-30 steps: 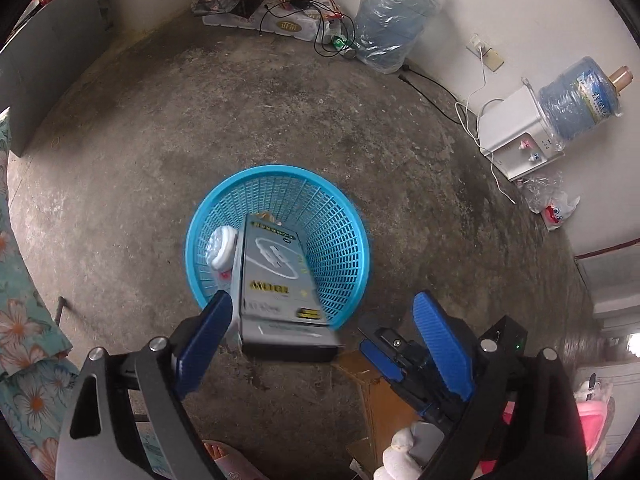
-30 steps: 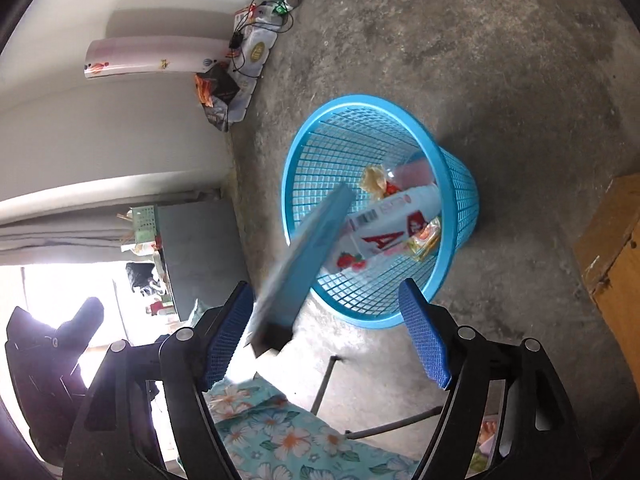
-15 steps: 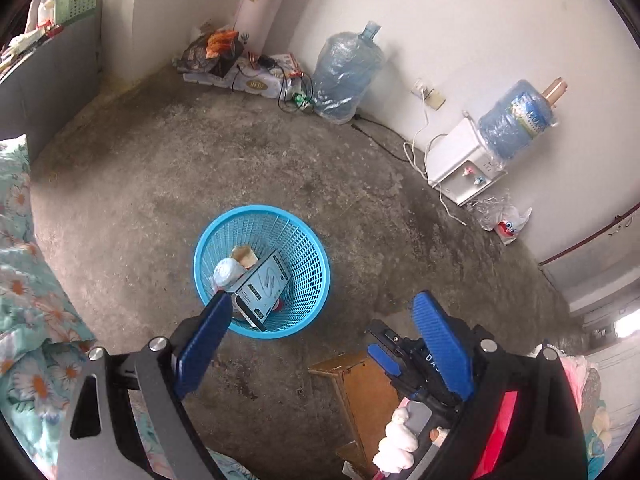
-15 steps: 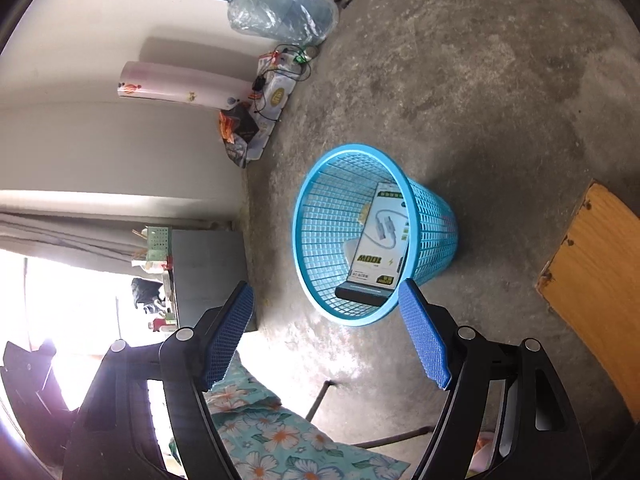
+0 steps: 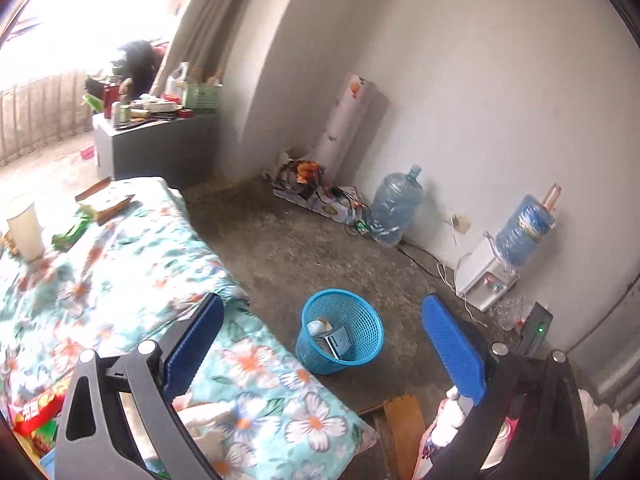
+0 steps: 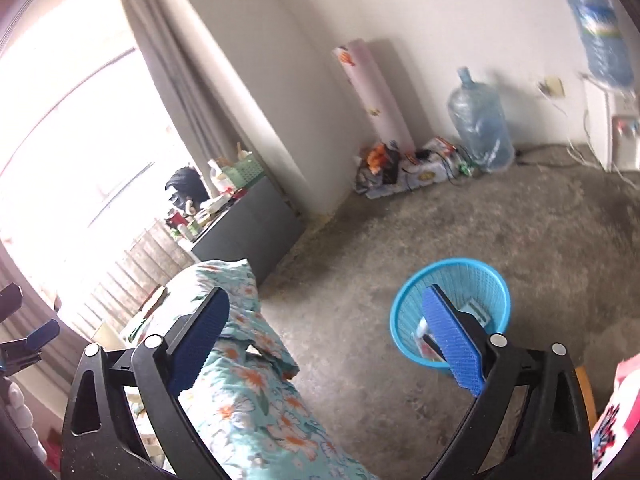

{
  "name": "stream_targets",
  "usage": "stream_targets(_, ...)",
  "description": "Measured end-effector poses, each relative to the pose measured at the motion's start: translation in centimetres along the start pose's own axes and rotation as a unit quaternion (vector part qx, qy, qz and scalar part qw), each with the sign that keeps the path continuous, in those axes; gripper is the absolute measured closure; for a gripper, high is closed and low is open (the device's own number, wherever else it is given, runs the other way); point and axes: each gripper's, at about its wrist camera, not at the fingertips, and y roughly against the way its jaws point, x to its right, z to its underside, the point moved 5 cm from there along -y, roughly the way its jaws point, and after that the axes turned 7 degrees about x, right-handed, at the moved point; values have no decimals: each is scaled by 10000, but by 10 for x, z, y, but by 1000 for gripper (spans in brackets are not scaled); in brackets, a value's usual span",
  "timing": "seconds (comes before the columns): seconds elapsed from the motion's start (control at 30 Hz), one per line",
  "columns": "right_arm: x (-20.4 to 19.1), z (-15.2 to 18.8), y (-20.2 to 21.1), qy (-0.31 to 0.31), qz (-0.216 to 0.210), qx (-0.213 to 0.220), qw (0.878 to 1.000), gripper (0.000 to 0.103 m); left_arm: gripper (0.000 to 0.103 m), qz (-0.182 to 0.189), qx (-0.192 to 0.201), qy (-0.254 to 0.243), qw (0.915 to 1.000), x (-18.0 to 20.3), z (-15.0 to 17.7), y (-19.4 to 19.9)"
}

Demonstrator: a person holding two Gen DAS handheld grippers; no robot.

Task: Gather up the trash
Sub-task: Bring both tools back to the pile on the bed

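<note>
Holding both tools above the bed (image 5: pixel 120 280), I see my left gripper (image 5: pixel 320 344) and my right gripper (image 6: pixel 326 334) with jaws opening to their widest and nothing between the blue pads.

From the left wrist, the blue basket (image 5: pixel 362 320) stands on the concrete floor (image 5: pixel 320 248) at about five o'clock from the picture's middle, just beside the bed's edge, so trash can drop straight in. A grey box (image 5: pixel 338 346) and a white crumpled piece (image 5: pixel 316 326) lie inside it.

More trash waits on the flowered cover: a paper cup (image 5: pixel 24 228) upright at nine o'clock, a green wrapper (image 5: pixel 72 232) near it, a flat cardboard box (image 5: pixel 106 202) at ten o'clock, and a red snack bag (image 5: pixel 38 412) at seven o'clock. I judge the collecting part done; the snack bag lies nearest my left gripper, so it seems the likely next pick.
</note>
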Motion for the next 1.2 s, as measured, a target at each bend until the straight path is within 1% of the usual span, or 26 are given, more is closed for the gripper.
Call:
stream_targets(0.07, -26, 2, 7, 397, -133, 49, 9991, 8, 6, -230, 206, 275, 9991, -25, 7, 31)
stream_targets(0.13, -50, 7, 12, 789, -194, 54, 9967, 8, 6, -358, 374, 463, 9976, -43, 15, 59)
stream_targets(0.2, -69, 13, 15, 1160, -194, 62, 9930, 8, 6, -522, 549, 592, 9954, -60, 22, 86)
stream_targets(0.23, -78, 17, 15, 1326, -194, 44, 9910, 8, 6, -542, 627, 636, 9945, -66, 25, 98)
stream_targets(0.3, -94, 24, 16, 1505, -368, -42, 9879, 8, 6, -651, 788, 709, 9922, -81, 28, 122)
stream_targets(0.37, -104, 27, 18, 1506, -554, -135, 9869, 8, 6, -817, 992, 740, 9889, -93, 29, 144)
stream_targets(0.47, -117, 28, 24, 1409, -925, -401, 9849, 8, 6, -1097, 1296, 735, 9827, -110, 31, 175)
stream_targets(0.57, -130, 32, 32, 1290, -1294, -671, 9809, 8, 6, -1269, 1479, 905, 9766, -129, 38, 204)
stream_targets(0.67, -150, 45, 38, 1082, -1681, -1137, 9732, 8, 6, -1469, 1593, 1081, 9702, -148, 51, 228)
stream_targets(0.77, -161, 59, 37, 858, -1939, -1620, 9637, 8, 6, -1674, 1616, 1186, 9653, -165, 66, 246)
stream_targets(0.83, -168, 70, 38, 821, -2028, -1828, 9585, 8, 6, -1788, 1599, 1227, 9630, -175, 76, 253)
stream_targets(0.93, -175, 83, 37, 781, -2048, -2050, 9539, 8, 6, -1902, 1548, 1293, 9608, -188, 89, 263)
stream_targets(1.1, -181, 98, 36, 673, -2096, -2389, 9458, 8, 6, -1797, 1561, 1405, 9611, -202, 102, 269)
stream_targets(1.2, -185, 105, 36, 671, -2118, -2537, 9414, 8, 6, -1683, 1535, 1432, 9631, -207, 107, 268)
